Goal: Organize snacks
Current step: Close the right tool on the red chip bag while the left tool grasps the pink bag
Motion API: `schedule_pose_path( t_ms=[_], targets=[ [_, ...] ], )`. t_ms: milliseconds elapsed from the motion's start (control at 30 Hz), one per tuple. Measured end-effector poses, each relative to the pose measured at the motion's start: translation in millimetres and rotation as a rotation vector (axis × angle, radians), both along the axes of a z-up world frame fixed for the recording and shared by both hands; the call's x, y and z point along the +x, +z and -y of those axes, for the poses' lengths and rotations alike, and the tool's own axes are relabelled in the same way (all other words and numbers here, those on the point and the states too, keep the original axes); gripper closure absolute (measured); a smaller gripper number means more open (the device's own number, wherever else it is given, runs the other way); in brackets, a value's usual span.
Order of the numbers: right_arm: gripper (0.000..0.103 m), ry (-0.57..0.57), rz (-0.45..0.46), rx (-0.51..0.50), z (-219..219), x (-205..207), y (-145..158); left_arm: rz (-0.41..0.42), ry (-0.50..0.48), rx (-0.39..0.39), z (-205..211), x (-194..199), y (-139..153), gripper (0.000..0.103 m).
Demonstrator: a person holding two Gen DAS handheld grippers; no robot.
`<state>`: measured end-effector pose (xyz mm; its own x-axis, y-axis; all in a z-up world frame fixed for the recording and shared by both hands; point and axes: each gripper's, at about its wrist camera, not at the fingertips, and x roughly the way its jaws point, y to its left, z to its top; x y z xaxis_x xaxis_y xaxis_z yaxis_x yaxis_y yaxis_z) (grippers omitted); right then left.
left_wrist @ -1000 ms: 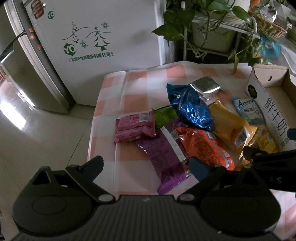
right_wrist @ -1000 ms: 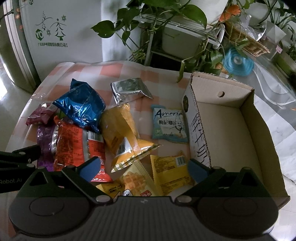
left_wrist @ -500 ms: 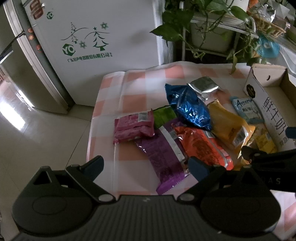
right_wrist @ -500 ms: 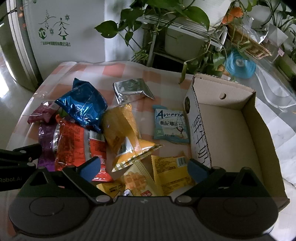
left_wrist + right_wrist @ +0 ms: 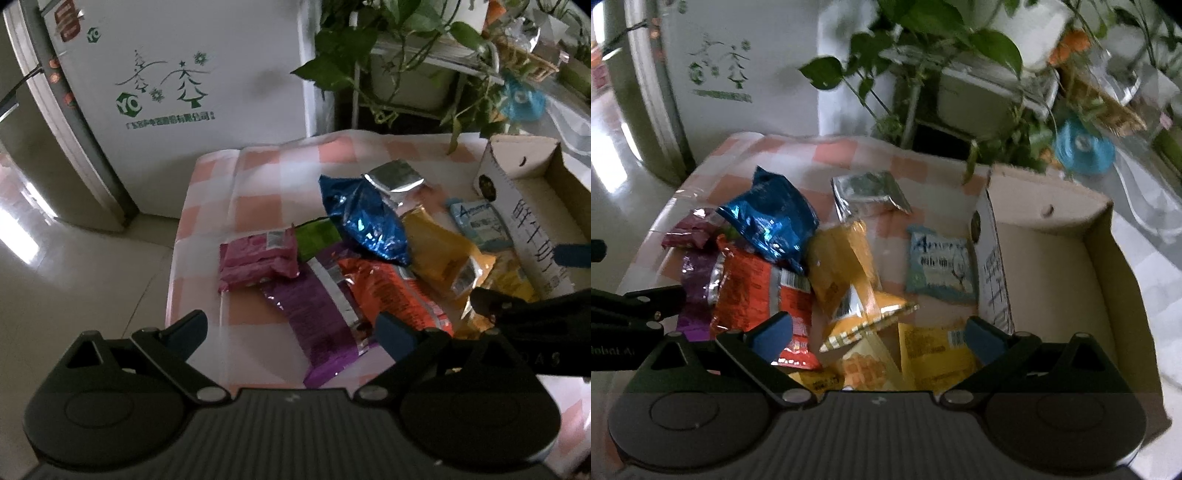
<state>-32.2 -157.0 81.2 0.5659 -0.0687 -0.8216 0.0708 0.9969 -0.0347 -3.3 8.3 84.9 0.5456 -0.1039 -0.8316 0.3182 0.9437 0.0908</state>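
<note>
- The left gripper [image 5: 291,328] stood wide open, holding nothing, its blue pads [image 5: 395,334] apart above the near edge of the tabletop [image 5: 258,177].
- Between its fingers lay the purple pack [image 5: 314,317], not touched; its long axis ran from far-left to near-right in the left view, one short end pointing at the gripper.
- The right gripper [image 5: 879,334] was equally wide and empty, hovering over the yellow packs [image 5: 934,354] at the near edge, touching none that I could tell.
- The snacks lay heaped on the checked tabletop, just left of the box [image 5: 1052,266].
- The pink pack [image 5: 258,262] lay flat at the left of the heap, long axis left to right, touching the purple pack.
- A green pack [image 5: 317,236] showed partly beneath the blue bag [image 5: 365,221].
- The blue bag lay atop the heap, its long axis running from far-left to near-right, overlapping the orange pack [image 5: 757,291].
- The orange pack lay beside the purple one, its long axis running near to far in the right view.
- The big yellow bag [image 5: 849,273] lay beside the blue bag, long axis near to far.
- The silver pouch [image 5: 868,192] lay at the far end of the heap.
- The pale blue packet [image 5: 938,266] lay flat against the box's left wall.
- The box sat open-topped at the right, its inside bare, its long axis near to far.
- A white fridge [image 5: 177,92] and plants [image 5: 923,48] stood behind.
</note>
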Motion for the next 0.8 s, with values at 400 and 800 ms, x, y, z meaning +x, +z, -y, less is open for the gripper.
schedule_pose_path(
  t_ms=[400,800],
  targets=[
    [0.0,0.145,0.076,0.064,12,5,1,0.018,-0.077,0.038,3,-3,-5,0.007],
    [0.001,0.214,0.092,0.136,11,12,0,0.041,-0.105,0.041,-6,9,-7,0.007]
  ],
)
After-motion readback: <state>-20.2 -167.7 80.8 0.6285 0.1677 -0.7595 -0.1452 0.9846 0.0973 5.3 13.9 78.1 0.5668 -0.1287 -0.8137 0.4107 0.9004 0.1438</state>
